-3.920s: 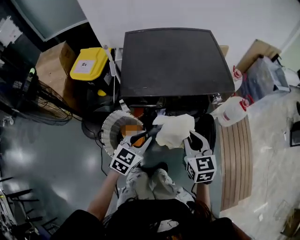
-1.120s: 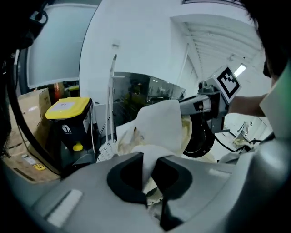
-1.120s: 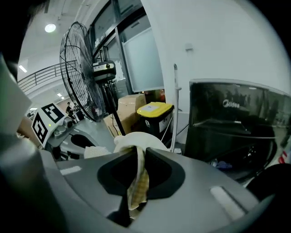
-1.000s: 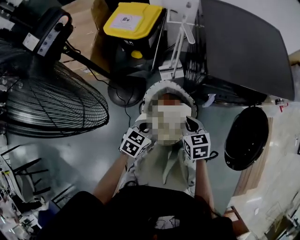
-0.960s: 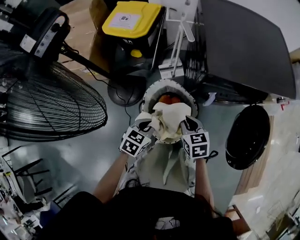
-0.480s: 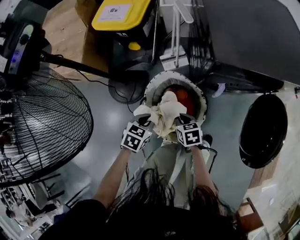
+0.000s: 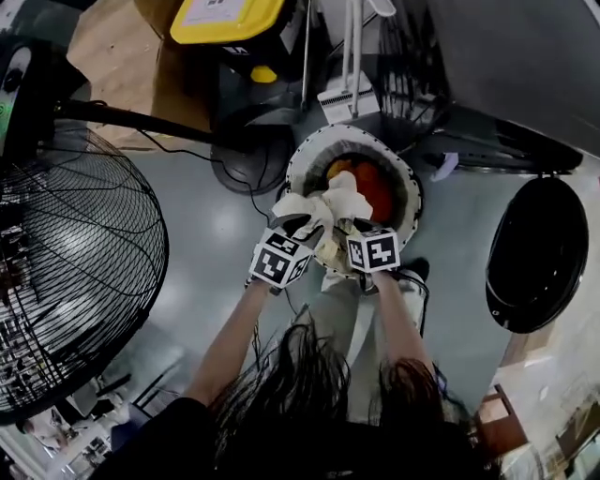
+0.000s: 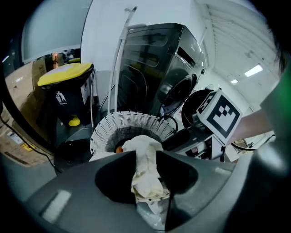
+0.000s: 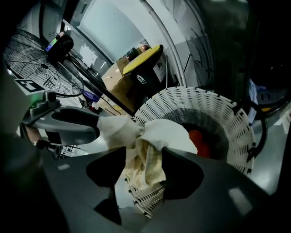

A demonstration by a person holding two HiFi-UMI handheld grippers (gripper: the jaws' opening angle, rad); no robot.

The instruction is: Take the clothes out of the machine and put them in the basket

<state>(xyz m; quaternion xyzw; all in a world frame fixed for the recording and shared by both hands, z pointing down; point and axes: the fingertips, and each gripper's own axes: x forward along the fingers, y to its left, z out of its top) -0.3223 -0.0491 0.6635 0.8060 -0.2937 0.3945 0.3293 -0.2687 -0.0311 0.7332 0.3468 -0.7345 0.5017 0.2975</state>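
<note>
Compared with a second before, both grippers had come down with the cream cloth [image 7: 339,199] from above the white basket [image 7: 298,164] to its near rim, at the centre of the head view. The right gripper [image 7: 359,228] had just been opening. Its fingers [image 9: 182,175] stood apart with a fold of the cloth lying loose between them, no longer pinched. The left gripper [image 7: 298,225] had its fingers [image 8: 175,170] clamped on a narrow bunch of the same cloth, just short of the rim.

This looked like the start of the drop, with one side let go and the other not yet. The cloth was bunched over the near rim, its upper part inside the basket and a lower part hanging on the person's side. It could slide out unless the left side was carried further in before release.

The basket already held orange and red clothes [image 7: 370,186] at its bottom, partly covered by the cloth. The dark washing machine [image 7: 506,66] filled the upper right, with its round door [image 7: 534,253] swung open at the right edge. No view showed inside the drum, so whether more clothes remained there could not be told. A bin with a yellow lid [image 7: 225,14], shut, stood at the top left.
</note>
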